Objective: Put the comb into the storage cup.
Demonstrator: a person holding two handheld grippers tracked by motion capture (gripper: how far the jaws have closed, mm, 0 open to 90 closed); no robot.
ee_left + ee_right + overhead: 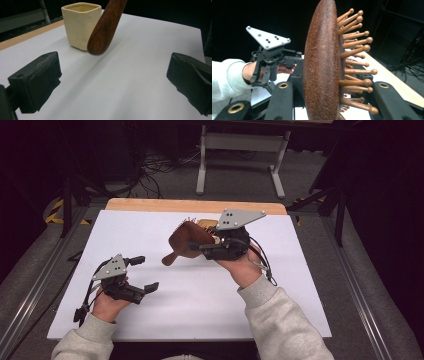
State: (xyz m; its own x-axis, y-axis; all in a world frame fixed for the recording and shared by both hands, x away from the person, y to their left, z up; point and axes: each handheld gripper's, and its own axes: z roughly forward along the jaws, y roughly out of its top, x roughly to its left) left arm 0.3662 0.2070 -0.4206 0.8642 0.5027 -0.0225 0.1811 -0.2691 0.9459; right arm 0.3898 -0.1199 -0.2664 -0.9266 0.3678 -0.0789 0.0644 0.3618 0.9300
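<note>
A brown wooden hairbrush [186, 242] with round-tipped wooden pins hangs above the middle of the white table [210, 305], its handle pointing down and left. My right gripper [207, 246] is shut on the brush head [322, 62], one jaw on each side of it [329, 100]. A square cream cup [80, 25] stands on the table behind the brush handle [105, 30], and in the high view the cup [206, 224] is partly hidden by the brush. My left gripper [144, 273] sits low at the front left, open [112, 82] with nothing between its jaws, pointing toward the cup and handle.
A strip of bare wood [195, 205] runs along the table's far edge. Beyond it on the floor stand a grey metal frame [242, 142] and loose cables [150, 170]. Dark stands flank the table on both sides.
</note>
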